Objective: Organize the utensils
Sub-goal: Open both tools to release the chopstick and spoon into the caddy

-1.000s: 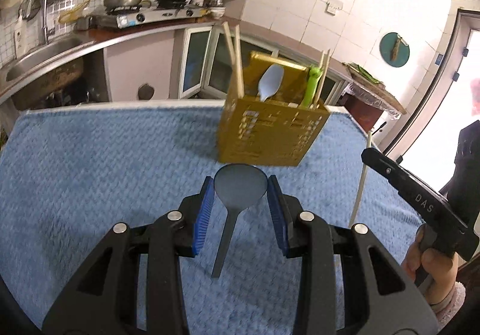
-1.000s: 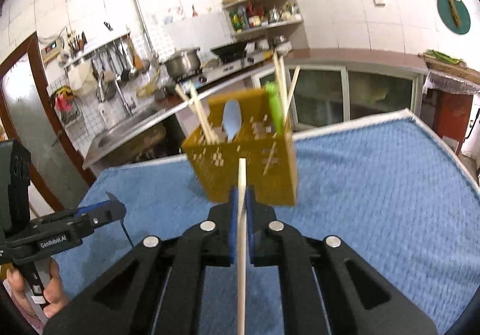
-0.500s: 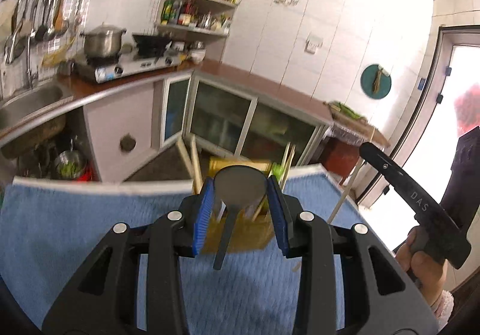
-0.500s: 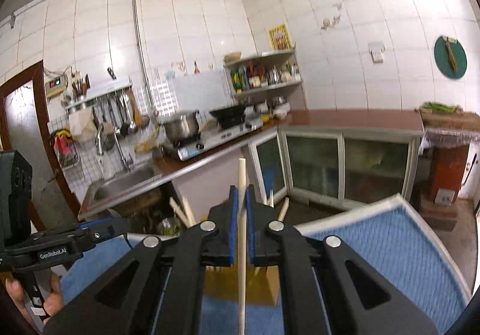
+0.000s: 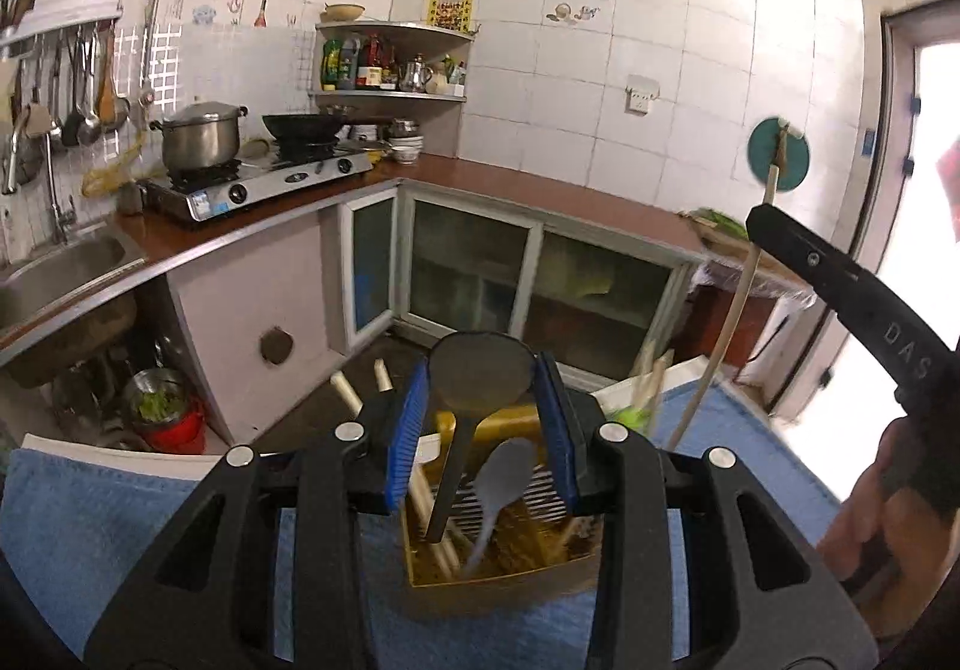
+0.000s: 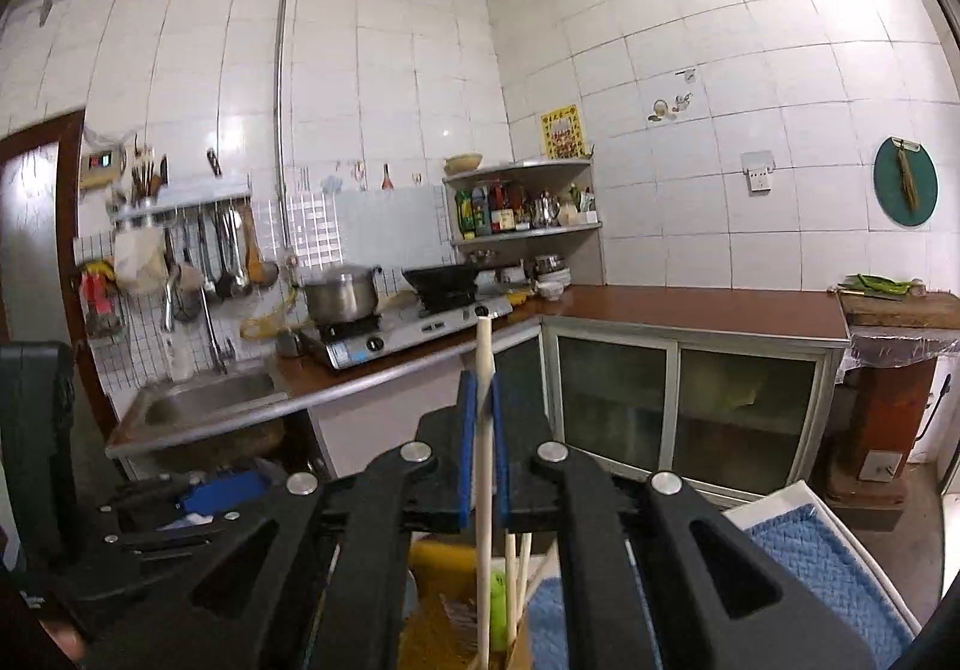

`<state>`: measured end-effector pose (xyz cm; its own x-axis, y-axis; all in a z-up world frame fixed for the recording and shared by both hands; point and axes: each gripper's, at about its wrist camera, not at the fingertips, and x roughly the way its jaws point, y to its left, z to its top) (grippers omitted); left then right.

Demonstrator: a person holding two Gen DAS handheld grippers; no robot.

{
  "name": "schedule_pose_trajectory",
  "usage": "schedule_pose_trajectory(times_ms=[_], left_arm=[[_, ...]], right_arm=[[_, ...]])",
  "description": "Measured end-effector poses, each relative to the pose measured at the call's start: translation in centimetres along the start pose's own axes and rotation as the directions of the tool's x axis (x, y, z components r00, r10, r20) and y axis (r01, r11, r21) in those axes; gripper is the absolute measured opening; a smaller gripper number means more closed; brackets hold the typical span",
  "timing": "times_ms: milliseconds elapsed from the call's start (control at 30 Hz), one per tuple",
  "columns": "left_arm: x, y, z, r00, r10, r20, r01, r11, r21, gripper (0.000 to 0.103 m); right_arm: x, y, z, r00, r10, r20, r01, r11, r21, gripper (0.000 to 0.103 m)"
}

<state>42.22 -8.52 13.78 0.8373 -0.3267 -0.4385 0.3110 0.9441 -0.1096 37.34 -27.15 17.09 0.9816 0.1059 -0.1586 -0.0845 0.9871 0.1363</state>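
While ladle (image 5: 480,379) hangs over yellow caddy (image 5: 516,574), pale spoon (image 5: 501,481), chopsticks crowd it.

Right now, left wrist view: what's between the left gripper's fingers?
The dark spoon: the left gripper clamps its bowl between the blue pads, handle hanging into the yellow utensil basket. Left wrist view shows it.

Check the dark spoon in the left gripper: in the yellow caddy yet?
Partly in. The dark grey spoon hangs handle-down, tip inside the yellow slotted caddy, bowl clamped between the jaws.
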Motion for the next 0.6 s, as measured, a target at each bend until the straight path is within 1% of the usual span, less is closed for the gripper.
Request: schedule_pose_trajectory(times_ms=[100,233,300,367,467,533,600], left_arm=[[1.5,0.3,-2.0,1.000,0.016,-0.006,-0.015,1.000,0.012,0.035],[2.3,1.2,-4.0,1.000,0.025,0.004,-0.025,1.000,-0.014,0.035],[2.7,1.7,-4.9,0.999,0.053,0.003,-0.053,0.998,-0.032,0.035],[3.3,2.1,-5.5,0.998,0.060,-0.013,-0.061,0.997,-0.046,0.035],[3.3,2.4,-6.2,0.997,0.079,-0.024,-0.080,0.995,-0.055,0.036],[2.8,2.6,-6.4,0.996,0.086,-0.023,-0.087,0.995,-0.056,0.044],[1.6,2.6,-6.3,0.996,0.092,-0.014,-0.093,0.994,-0.056,0.053]], right_arm=[[0.9,0.3,-2.6,1.000,-0.009,-0.030,0.008,0.999,-0.034,0.006],[1.4,0.1,-5.2,0.999,-0.018,-0.043,0.015,0.999,-0.052,0.006],[1.6,0.1,-6.3,0.999,-0.015,-0.051,0.013,0.998,-0.054,0.006],[1.7,0.2,-7.2,0.998,-0.028,-0.056,0.024,0.997,-0.068,0.006],[1.8,0.0,-7.9,0.997,-0.020,-0.068,0.015,0.998,-0.069,0.006],[1.5,-0.2,-8.1,0.997,-0.024,-0.067,0.019,0.997,-0.070,0.007],[1.3,-0.6,-8.0,0.996,-0.021,-0.087,0.017,0.998,-0.055,0.009]])
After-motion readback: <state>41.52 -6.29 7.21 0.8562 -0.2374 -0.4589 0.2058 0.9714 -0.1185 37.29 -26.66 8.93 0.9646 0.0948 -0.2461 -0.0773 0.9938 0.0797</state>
